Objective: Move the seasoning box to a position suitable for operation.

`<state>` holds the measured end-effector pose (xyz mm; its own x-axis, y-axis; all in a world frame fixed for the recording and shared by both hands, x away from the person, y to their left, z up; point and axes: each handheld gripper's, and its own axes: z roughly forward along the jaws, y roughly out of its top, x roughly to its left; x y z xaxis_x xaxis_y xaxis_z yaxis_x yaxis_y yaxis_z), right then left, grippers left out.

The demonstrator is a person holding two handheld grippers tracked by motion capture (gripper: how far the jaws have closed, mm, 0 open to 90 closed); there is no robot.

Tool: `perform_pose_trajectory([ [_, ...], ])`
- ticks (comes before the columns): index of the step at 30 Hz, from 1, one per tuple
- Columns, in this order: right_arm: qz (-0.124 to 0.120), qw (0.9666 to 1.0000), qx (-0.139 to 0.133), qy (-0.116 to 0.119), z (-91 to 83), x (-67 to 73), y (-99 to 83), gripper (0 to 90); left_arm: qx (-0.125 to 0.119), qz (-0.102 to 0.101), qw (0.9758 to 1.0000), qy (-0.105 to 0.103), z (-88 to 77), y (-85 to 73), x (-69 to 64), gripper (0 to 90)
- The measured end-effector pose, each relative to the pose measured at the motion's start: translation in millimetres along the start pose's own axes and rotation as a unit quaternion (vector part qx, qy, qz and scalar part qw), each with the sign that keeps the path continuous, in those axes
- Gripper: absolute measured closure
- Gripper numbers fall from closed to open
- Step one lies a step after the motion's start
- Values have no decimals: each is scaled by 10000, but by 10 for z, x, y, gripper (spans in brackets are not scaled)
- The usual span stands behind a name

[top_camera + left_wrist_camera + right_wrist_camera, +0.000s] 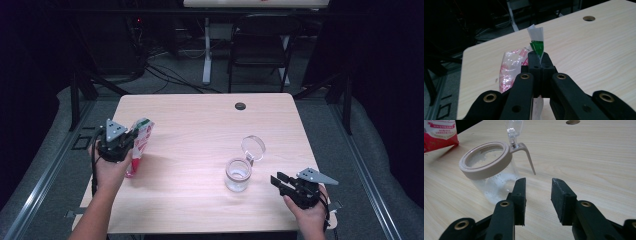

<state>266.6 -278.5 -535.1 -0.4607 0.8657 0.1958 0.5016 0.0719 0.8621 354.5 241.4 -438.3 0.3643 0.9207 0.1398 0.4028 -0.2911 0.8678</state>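
Two grippers are held over the table (200, 120): the left gripper (131, 138) is clenched on a raised packet (140, 145), the right gripper (278, 180) is kept level, jaws parted, beside a jar (238, 174).

**Three cameras on one table**

The high view looks forward and down from the person's side, taking in the whole table (200, 120) and the floor beyond. The left gripper view sits low and close, facing along its jaws toward the table's far corner and its round hole (589, 18). The right gripper view skims the tabletop, close to the jar (491, 167). All three views share the hole.
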Motion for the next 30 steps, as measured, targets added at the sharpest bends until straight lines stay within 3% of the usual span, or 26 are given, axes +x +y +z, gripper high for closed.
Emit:
perform_pose_trajectory([
  [4, 2, 10000, -3, 12, 2, 0, 2, 649, -6, 115, 9998, 182, -38, 86, 71, 900],
  [5, -4, 10000, -3, 15, -2, -3, 2, 649, -3, 52, 9998, 194, -55, 145, 149, 900],
  [9, 22, 10000, -45, 19, -7, -3, 0, 649, -11, -8, 9998, 184, -90, 226, 228, 900],
  [15, 28, 10000, -16, 4, -10, -17, 5, 649, -161, -87, 9998, -120, -184, 380, 212, 900],
  [16, 16, 10000, -15, 10, -10, -15, 5, 648, -182, -61, 9995, -235, -198, 424, 161, 900],
  [23, 18, 10000, -46, 13, -12, -10, 3, 647, -198, 150, 9984, -509, -198, 513, -49, 900],
  [26, 33, 10000, -64, 1, -14, -18, 3, 647, -114, 229, 9957, -888, -143, 555, -212, 900],
  [30, 9, 10000, -43, -35, -15, -23, 6, 647, -85, 346, 9930, -1128, -96, 585, -372, 900],
])
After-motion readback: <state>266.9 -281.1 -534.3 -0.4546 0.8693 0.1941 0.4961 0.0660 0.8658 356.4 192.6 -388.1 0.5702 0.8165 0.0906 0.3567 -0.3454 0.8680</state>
